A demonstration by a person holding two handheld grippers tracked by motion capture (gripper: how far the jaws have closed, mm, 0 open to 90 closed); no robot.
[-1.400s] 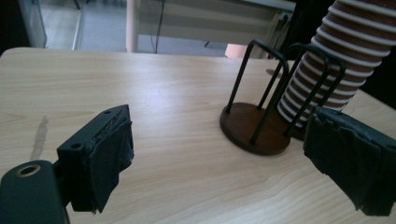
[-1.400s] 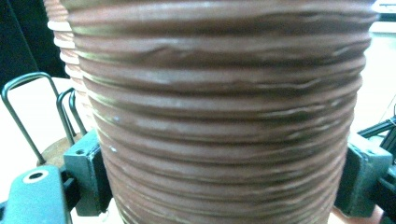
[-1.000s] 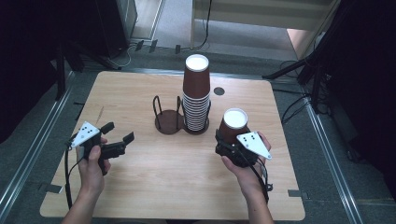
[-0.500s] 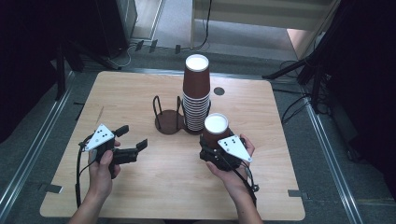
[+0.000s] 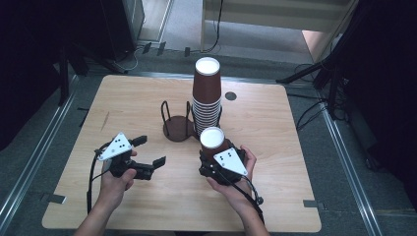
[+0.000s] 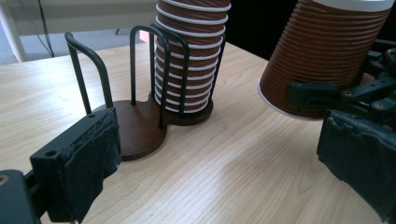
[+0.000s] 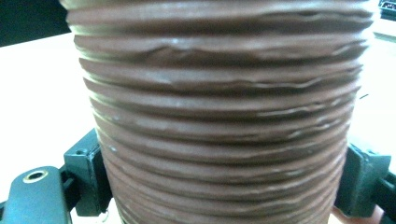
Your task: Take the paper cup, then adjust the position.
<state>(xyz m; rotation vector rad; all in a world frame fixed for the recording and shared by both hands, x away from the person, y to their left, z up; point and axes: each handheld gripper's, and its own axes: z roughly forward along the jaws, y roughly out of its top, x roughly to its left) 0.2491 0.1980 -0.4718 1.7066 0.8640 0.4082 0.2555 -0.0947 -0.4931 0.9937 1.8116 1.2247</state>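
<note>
Right gripper (image 5: 212, 156) is clamped on one brown ribbed paper cup (image 5: 213, 143), fingers (image 7: 86, 175) pressing its wall from both sides, cup upside down with the white base on top and the rim tilted off the desk (image 5: 295, 162) (the left gripper view shows the rim hanging clear of the wood). The cup sits just in front of the stack of cups (image 5: 206, 101), near it but apart, over the middle of the desk. Left gripper (image 5: 150, 156) holds nothing: its jaws have just been opening and now stand wide, nothing between the fingers (image 6: 88, 163), pointed toward the held cup and the wire cup holder (image 5: 178, 127). The holder has two round bays on one dark base; the stack stands inverted in the right bay, the left bay is bare inside its wire loops. My read on progress: one cup is separated from the stack and in hand, so the pull-off part looks done for this cup. Still left: getting it somewhere, most likely the free bay of the holder or a handover to the open left gripper, which is lined up for it. Can't tell which from these pictures. The rest of the stack is untouched, many cups deep, so if the job is to move them all, it is early. Watch the grip: the ribbed wall looks slightly dented in the right gripper view, and thin paper will crush if squeezed harder.
</note>
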